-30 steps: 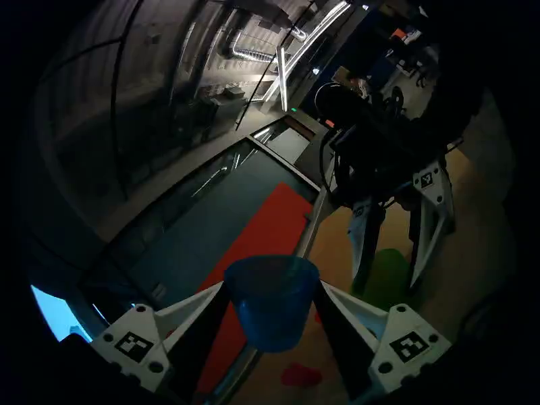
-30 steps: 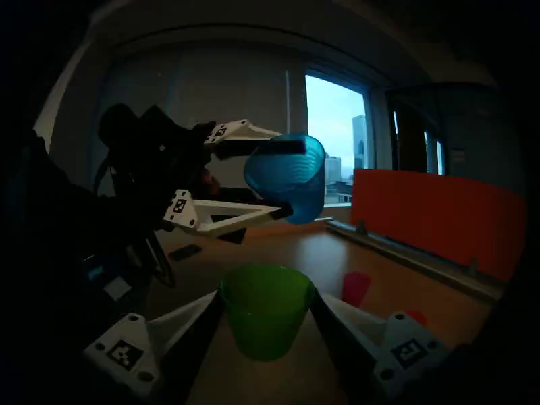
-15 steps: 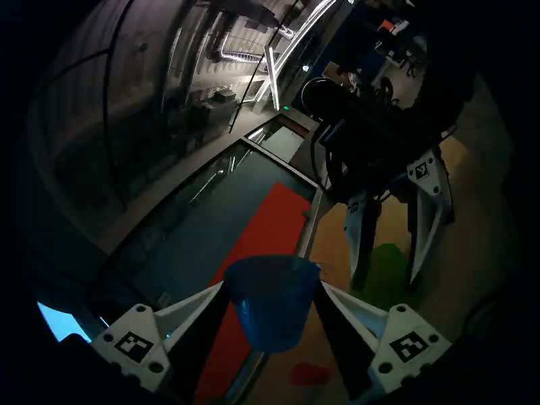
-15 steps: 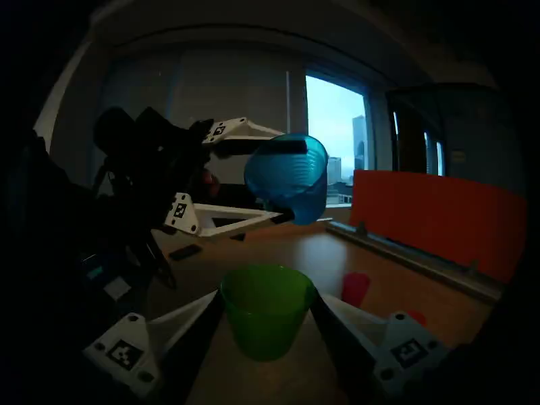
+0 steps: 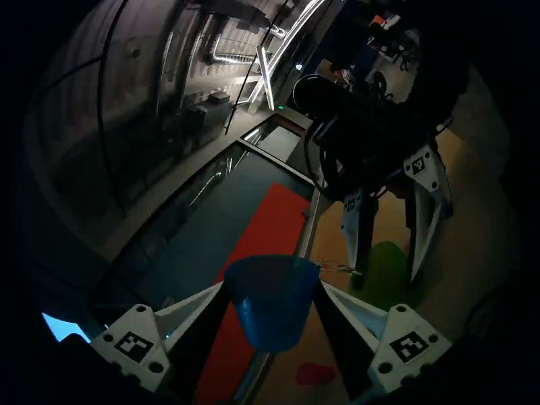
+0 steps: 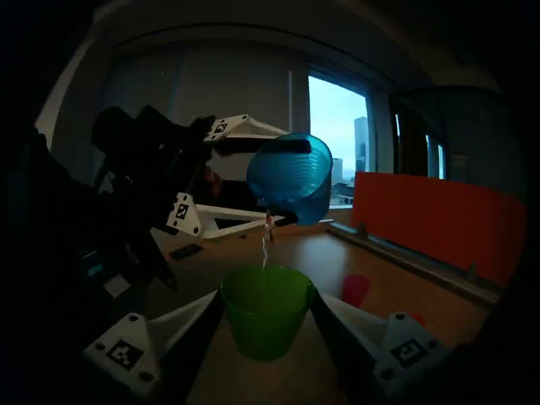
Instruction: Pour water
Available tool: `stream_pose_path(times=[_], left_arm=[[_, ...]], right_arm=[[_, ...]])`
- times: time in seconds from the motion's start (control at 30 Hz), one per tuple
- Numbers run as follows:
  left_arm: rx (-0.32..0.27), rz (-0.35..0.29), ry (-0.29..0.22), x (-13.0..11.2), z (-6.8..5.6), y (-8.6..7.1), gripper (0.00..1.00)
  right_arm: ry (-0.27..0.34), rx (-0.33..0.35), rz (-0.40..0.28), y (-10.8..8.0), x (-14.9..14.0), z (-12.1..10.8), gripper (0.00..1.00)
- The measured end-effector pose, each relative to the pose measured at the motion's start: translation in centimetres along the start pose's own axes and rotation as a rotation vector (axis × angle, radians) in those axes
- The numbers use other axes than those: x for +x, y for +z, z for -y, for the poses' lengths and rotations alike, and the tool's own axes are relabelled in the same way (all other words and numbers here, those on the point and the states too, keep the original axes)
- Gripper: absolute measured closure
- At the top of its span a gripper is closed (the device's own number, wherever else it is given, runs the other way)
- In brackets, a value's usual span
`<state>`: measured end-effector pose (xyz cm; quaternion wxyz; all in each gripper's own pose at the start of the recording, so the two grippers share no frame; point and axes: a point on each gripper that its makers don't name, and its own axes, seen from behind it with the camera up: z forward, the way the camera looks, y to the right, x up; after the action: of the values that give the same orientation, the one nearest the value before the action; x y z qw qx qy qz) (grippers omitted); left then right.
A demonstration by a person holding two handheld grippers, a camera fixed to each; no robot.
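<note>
My left gripper [image 5: 271, 317] is shut on a blue cup [image 5: 271, 307] and holds it tipped over. The right gripper view has that blue cup [image 6: 291, 177] lying on its side above, mouth facing me, with a thin stream of water [image 6: 265, 244] falling from its rim. The stream drops into a green cup [image 6: 265, 309], upright over the wooden table [image 6: 351, 250], with my right gripper [image 6: 265, 324] shut on it. From the left gripper view the green cup [image 5: 386, 266] sits between the right gripper's fingers [image 5: 356, 233], and a trickle of water [image 5: 336, 267] reaches toward it.
A red cup [image 6: 355, 287] stands on the table to the right of the green cup, and a red lid or cup [image 5: 316, 373] lies lower down. An orange-red partition [image 6: 439, 219] borders the table's right side. A small dark object [image 6: 185, 252] lies on the table at left.
The blue cup has tipped further and water has started to run from its rim into the green cup. The green cup has stayed in place.
</note>
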<state>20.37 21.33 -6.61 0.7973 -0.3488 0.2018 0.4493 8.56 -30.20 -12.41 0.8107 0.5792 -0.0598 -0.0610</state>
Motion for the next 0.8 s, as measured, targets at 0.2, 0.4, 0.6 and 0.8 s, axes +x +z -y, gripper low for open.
stream_pose_path(times=[0.2,0.4,0.6,0.8], left_arm=[[-0.006,-0.012,0.004,0.54,0.09,-0.02,0.15],[-0.004,-0.015,0.017,0.77,0.17,0.08,0.15],[0.001,-0.014,0.029,0.64,0.26,0.19,0.15],[-0.001,-0.012,0.051,0.73,0.25,0.32,0.15]], right_arm=[[-0.002,-0.001,0.0,-0.05,0.14,0.02,0.09],[-0.004,0.0,-0.001,-0.09,0.25,0.11,0.09],[-0.009,-0.001,0.001,-0.25,0.34,0.07,0.09],[-0.009,-0.003,-0.001,-0.34,0.42,0.01,0.09]])
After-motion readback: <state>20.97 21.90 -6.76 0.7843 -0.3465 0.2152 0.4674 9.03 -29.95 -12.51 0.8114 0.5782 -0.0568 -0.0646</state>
